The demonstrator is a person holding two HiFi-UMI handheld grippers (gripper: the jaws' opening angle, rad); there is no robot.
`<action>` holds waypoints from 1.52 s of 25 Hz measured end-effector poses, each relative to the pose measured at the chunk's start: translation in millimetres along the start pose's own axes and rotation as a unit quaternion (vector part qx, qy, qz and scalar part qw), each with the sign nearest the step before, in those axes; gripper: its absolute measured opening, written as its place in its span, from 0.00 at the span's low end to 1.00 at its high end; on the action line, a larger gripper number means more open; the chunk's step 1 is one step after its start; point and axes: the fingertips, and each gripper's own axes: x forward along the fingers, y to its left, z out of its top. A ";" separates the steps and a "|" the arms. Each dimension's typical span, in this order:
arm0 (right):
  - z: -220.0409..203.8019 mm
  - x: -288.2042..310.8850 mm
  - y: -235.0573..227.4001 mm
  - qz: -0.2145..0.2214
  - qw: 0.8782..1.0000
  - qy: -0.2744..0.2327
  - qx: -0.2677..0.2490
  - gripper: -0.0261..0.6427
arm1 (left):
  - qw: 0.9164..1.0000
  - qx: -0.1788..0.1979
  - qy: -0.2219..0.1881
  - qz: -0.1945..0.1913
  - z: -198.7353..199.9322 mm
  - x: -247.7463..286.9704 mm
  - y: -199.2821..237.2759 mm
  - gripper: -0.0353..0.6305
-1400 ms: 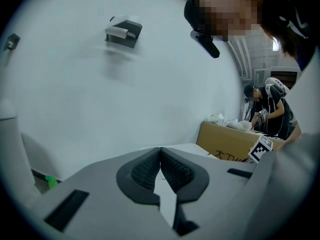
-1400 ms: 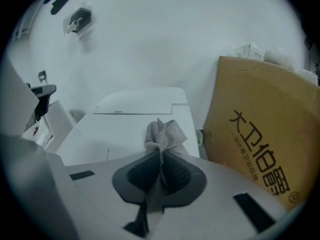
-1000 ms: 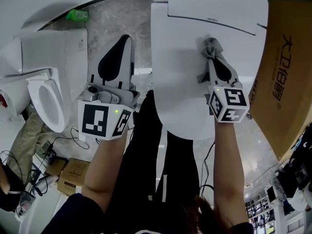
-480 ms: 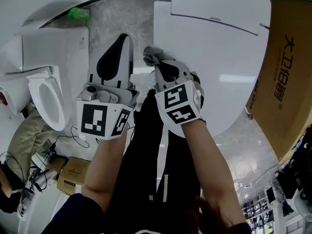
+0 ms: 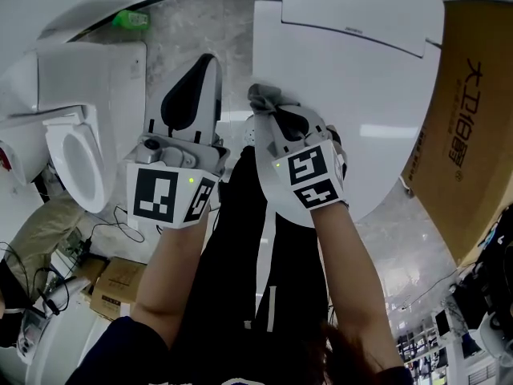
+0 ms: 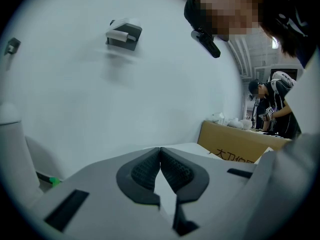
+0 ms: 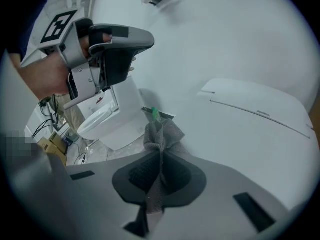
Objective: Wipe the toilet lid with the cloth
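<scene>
The white toilet lid (image 5: 369, 87) fills the upper right of the head view. My right gripper (image 5: 272, 111) is shut on a grey cloth (image 5: 263, 96) at the lid's left edge. In the right gripper view the cloth (image 7: 161, 133) bunches out of the shut jaws (image 7: 161, 159), just above the lid (image 7: 250, 129). My left gripper (image 5: 203, 61) hangs over the floor to the left of the lid. Its jaws (image 6: 160, 153) are shut with nothing between them.
A second white toilet (image 5: 76, 155) stands at the left, with its seat showing. A large cardboard box (image 5: 473, 111) sits to the right of the lid. A green object (image 5: 130, 21) lies by the far wall. Cables and small boxes (image 5: 112, 287) lie on the floor at lower left.
My right gripper carried the cloth from the lid's middle leftward to its left edge, then shifted a little back to the right. The left gripper has stayed put.
</scene>
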 end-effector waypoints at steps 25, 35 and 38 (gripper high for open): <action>-103.1 -139.9 -173.6 -0.118 0.989 -0.037 0.082 0.09 | 0.997 0.030 -0.035 0.062 7.3 -49.7 -61.0 0.08; -130.6 -180.1 -224.7 -0.189 0.967 -0.057 0.159 0.09 | 0.998 0.014 -0.028 0.062 -11.9 -52.2 -70.6 0.08; -133.6 -183.4 -226.7 -0.192 0.962 -0.065 0.185 0.09 | 0.998 0.010 -0.021 0.059 -19.8 -56.3 -73.4 0.08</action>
